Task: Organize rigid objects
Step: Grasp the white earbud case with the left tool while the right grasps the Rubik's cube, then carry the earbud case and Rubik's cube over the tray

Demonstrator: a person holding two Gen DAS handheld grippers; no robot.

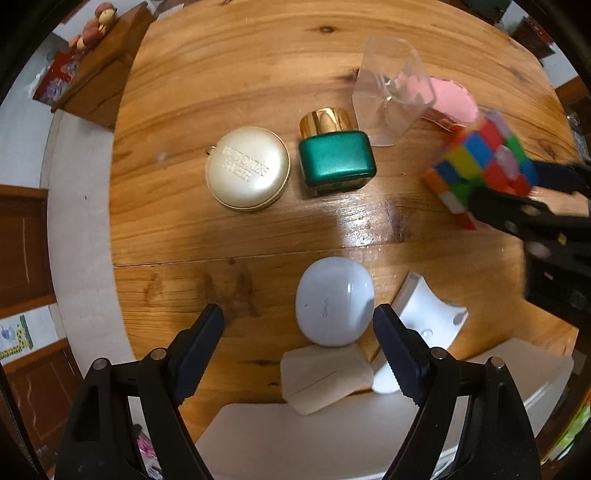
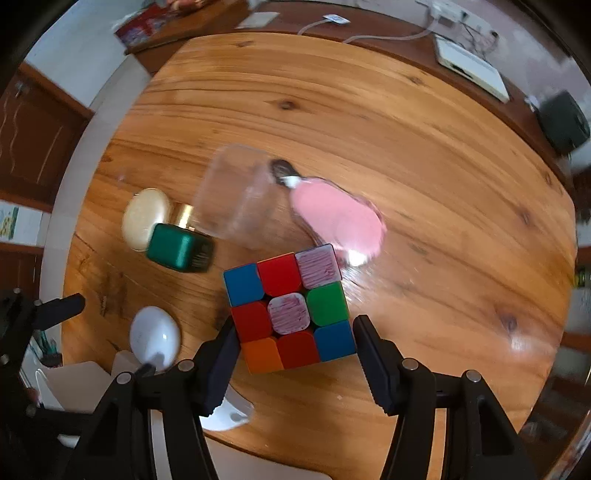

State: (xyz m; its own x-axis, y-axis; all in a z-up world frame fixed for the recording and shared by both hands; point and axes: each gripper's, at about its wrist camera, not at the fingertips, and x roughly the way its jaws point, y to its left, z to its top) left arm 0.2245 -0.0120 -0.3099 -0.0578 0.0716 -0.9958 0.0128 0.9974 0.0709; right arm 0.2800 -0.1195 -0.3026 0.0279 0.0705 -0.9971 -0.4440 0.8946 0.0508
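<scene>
Two claws are pointed down over the wooden table (image 1: 258,74): the right claw (image 2: 293,345) is set around the puzzle cube (image 2: 290,306), contact unclear, presumably for lifting, while the left claw (image 1: 299,332) is held open beside the white egg-shaped case (image 1: 334,301).

Home room: wooden table (image 1: 221,92), plush toy (image 1: 96,22) on side cabinet (image 1: 99,77) (panelled walls behind).

In the left wrist view, the puzzle cube (image 1: 480,158) is smeared with motion blur, and dark gripper parts cover its lower right corner. Beside the cube, the clear plastic cup (image 2: 236,199) and pink item (image 2: 340,218) are blurred.
</scene>
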